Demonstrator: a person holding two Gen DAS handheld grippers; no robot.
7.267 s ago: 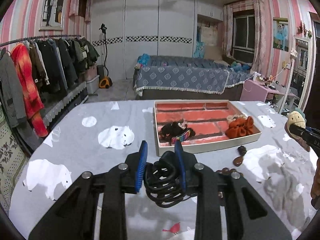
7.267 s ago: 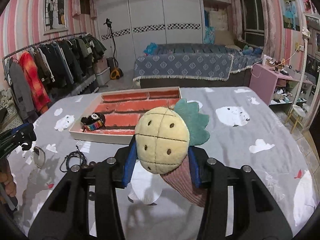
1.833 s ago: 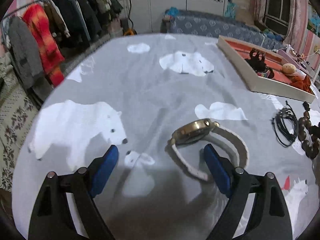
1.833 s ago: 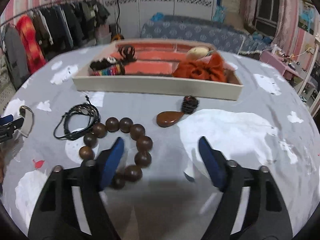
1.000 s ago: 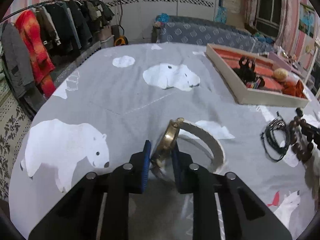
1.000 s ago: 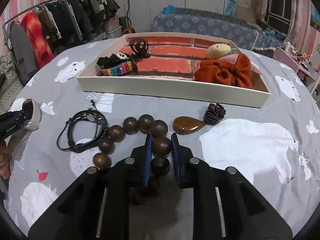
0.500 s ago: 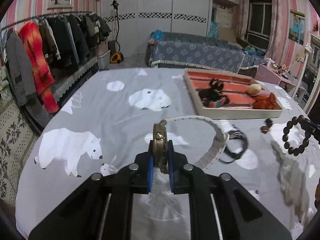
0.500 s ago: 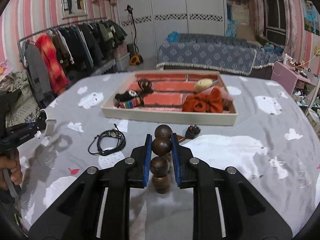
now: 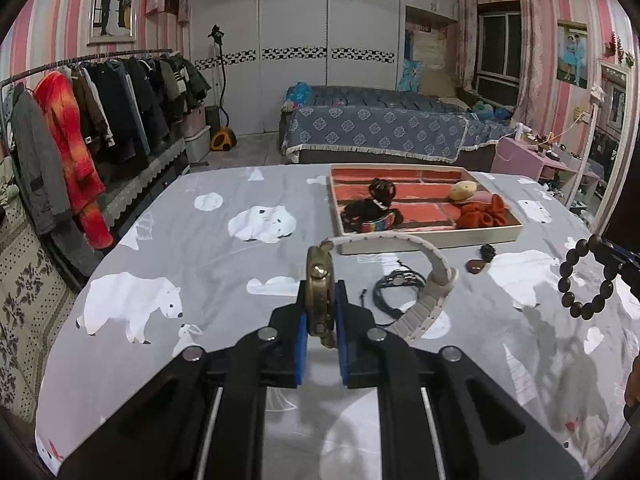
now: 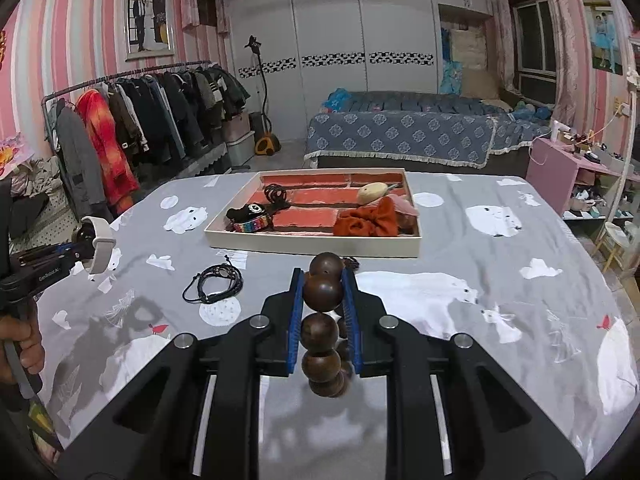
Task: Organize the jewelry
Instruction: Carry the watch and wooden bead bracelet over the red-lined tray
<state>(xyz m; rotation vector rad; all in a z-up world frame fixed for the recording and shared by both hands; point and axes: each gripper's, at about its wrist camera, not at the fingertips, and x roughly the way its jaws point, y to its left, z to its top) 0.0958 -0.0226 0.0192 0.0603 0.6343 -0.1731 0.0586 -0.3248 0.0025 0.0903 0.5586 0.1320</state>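
Observation:
My left gripper (image 9: 320, 300) is shut on a gold-cased watch (image 9: 319, 280) with a white strap (image 9: 424, 280), held above the table. It also shows in the right wrist view (image 10: 92, 244). My right gripper (image 10: 323, 288) is shut on a dark wooden bead bracelet (image 10: 322, 312), which hangs from it in the left wrist view (image 9: 584, 280). The cream tray (image 10: 312, 246) with a red brick-pattern floor holds hair ties (image 10: 276, 194), a woven band (image 10: 252, 225), an orange scrunchie (image 10: 368, 220) and a pineapple plush (image 10: 372, 192).
A black cord bracelet (image 10: 214, 280) and a brown teardrop pendant (image 9: 476, 266) with a dark tie (image 9: 488, 251) lie on the polar-bear cloth (image 10: 500, 280) in front of the tray. A clothes rack (image 9: 80, 120) stands left, a bed (image 9: 380, 128) behind.
Both grippers have lifted higher and pulled back from the table with the watch and the bead bracelet held. About a second ago they closed on them at the cloth.

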